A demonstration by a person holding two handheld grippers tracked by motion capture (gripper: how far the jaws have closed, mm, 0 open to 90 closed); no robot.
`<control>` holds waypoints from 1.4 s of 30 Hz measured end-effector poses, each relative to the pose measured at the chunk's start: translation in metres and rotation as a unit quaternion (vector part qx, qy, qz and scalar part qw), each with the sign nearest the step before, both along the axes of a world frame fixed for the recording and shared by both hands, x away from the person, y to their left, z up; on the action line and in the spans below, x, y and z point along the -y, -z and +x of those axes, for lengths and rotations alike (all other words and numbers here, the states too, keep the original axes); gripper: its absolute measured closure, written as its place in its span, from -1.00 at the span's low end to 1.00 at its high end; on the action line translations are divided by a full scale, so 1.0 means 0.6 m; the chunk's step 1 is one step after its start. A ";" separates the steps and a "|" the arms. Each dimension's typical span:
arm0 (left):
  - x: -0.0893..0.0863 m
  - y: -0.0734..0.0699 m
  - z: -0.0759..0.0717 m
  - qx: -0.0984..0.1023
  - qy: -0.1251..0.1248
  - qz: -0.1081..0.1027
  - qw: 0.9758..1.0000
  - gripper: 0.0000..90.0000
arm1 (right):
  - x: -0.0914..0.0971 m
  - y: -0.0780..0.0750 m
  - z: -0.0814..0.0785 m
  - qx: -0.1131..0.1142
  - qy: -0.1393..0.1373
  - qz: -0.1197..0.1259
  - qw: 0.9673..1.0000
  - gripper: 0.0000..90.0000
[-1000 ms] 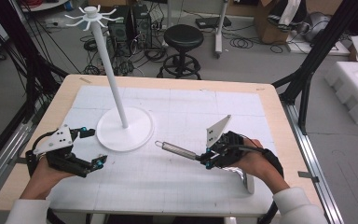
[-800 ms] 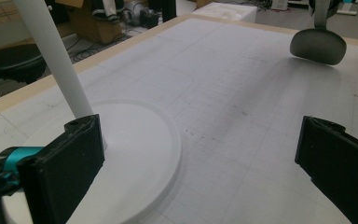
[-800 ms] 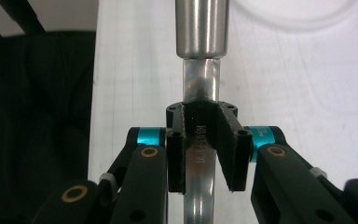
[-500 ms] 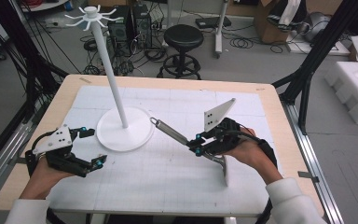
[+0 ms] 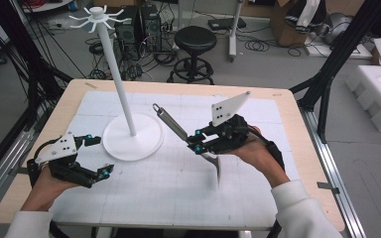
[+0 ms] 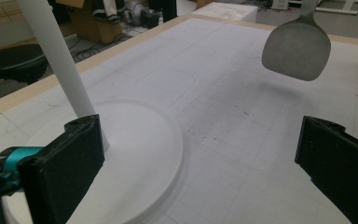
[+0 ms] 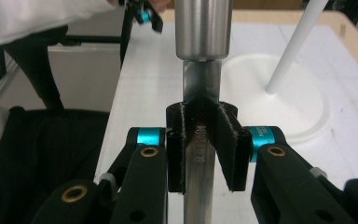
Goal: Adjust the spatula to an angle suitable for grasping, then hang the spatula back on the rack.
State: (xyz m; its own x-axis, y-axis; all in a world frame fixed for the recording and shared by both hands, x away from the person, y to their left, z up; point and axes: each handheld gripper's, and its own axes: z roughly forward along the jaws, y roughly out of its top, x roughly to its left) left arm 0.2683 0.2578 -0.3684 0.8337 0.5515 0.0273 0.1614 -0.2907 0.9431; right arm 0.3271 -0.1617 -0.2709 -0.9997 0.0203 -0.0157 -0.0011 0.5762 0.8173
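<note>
Although the metal spatula (image 5: 186,136) is already clear of the surface (image 5: 278,106), the work looks only partly done, to judge by how things lie. The right gripper (image 5: 196,141) is clamped on the flat steel shank just below the round handle; in the right gripper view the two black jaws press on either side of that shank (image 7: 200,154), with the thicker handle tube (image 7: 204,28) running away ahead of them. From the grip, the handle with its hanging loop slants up and away toward the white stand (image 5: 121,94), while the blade hangs down beneath the gripper, off the surface; the left gripper view shows that blade (image 6: 297,50) in the air with its shadow on the white mat below.

What seems left is the carry to the stand and the hooking of the loop on one of the pegs at its top (image 5: 95,16), which sit well above the right gripper; the loop is near the pole but apart from it. The stand's round base (image 5: 146,144) lies just beyond the spatula handle's end.

The left gripper (image 5: 95,156) rests low beside the base, its jaws standing wide apart with nothing between them, well apart from the spatula.
</note>
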 end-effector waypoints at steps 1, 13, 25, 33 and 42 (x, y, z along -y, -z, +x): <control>0.000 0.001 0.001 0.000 0.001 0.001 1.000 -0.96 | -0.004 -0.004 0.001 -0.003 -0.002 0.005 1.000 0.67; 0.004 0.003 0.002 -0.002 0.004 0.009 1.000 -0.96 | -0.036 -0.018 0.016 0.005 -0.013 0.051 0.999 0.67; 0.001 -0.002 -0.003 0.002 0.004 0.005 1.000 -0.96 | -0.051 -0.030 0.022 -0.004 -0.029 0.079 0.996 0.67; 0.001 -0.008 -0.005 0.007 0.010 0.003 1.000 -0.96 | -0.048 -0.032 0.017 -0.005 -0.021 0.075 0.997 0.67; 0.002 -0.015 -0.008 0.004 0.016 -0.004 1.000 -0.96 | -0.048 -0.029 0.022 -0.013 -0.022 0.069 0.997 0.67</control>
State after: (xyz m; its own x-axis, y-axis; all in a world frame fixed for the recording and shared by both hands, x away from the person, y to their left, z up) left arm 0.2635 0.2566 -0.3596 0.8504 0.5252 0.0309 0.1438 -0.2885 0.9466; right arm 0.3404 -0.1329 -0.2536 -0.9997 -0.0239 0.0103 -0.0018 0.4574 0.8893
